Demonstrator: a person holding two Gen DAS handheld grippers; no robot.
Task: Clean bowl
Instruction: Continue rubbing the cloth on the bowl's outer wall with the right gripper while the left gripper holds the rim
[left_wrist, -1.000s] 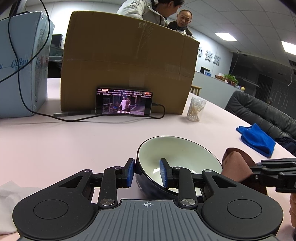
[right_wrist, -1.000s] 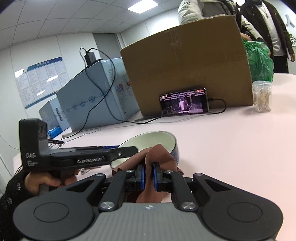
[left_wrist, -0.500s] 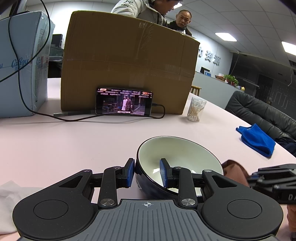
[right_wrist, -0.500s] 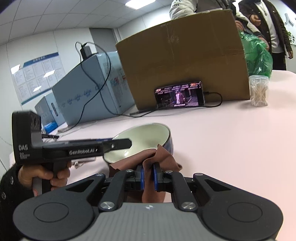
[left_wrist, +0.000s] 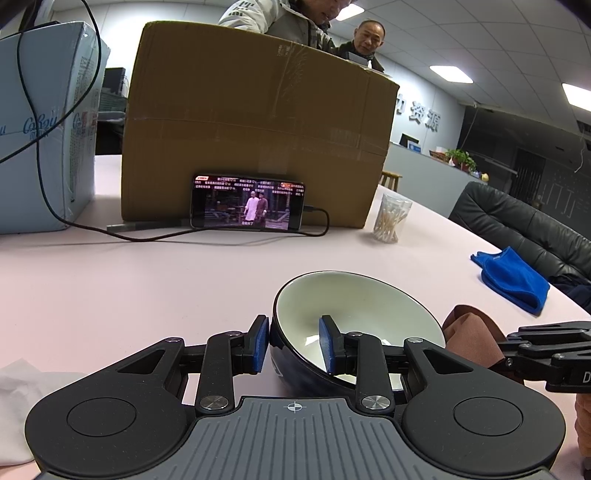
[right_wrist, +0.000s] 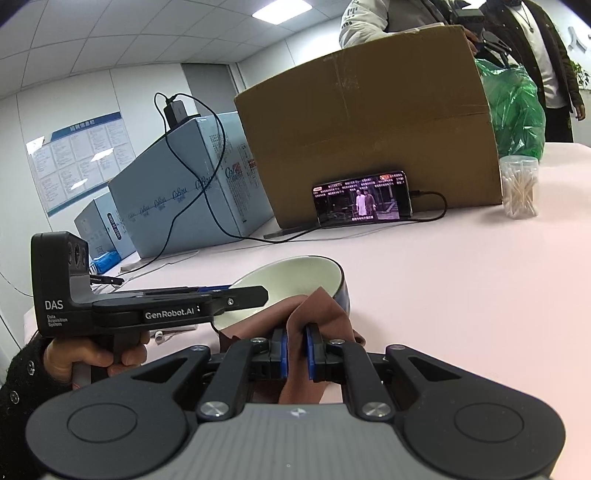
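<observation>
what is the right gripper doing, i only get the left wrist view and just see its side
Observer: The right gripper is shut on the cloth; a fold is pinched between its blue pads.
Operator: is the cloth in the bowl
Observer: No. From the right wrist it is bunched in front of the bowl's near outer wall, with its top corner just below the rim. I cannot tell if they touch.
Operator: anything behind the box
Observer: Yes, a green plastic bag sticks up behind its right end.
</observation>
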